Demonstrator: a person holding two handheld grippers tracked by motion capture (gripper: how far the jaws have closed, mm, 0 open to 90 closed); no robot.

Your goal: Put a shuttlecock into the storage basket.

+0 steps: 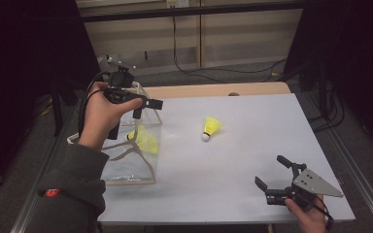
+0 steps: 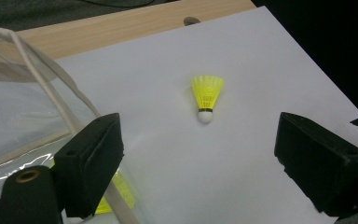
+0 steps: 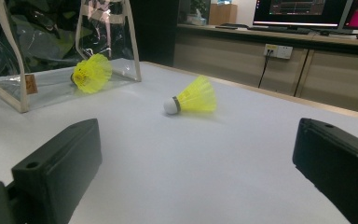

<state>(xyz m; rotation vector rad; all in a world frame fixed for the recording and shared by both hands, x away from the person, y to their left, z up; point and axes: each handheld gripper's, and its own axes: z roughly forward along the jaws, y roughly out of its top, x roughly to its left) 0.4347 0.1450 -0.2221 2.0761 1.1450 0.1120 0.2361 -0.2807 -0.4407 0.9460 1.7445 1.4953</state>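
High view: yellow shuttlecock (image 1: 145,141) inside clear bag (image 1: 126,167)

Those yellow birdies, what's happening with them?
A person is putting shuttlecocks into a clear bag. One shuttlecock already lies inside it. The left gripper hovers above the bag with open, empty jaws. The other shuttlecock lies on the white table. The right gripper waits open near the table's front edge.

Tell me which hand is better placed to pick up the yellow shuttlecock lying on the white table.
Probably the left. The left gripper hovers open over the clear plastic bag, pointing toward the loose yellow shuttlecock. The right gripper waits open at the near edge of the white table, farther from the bag.
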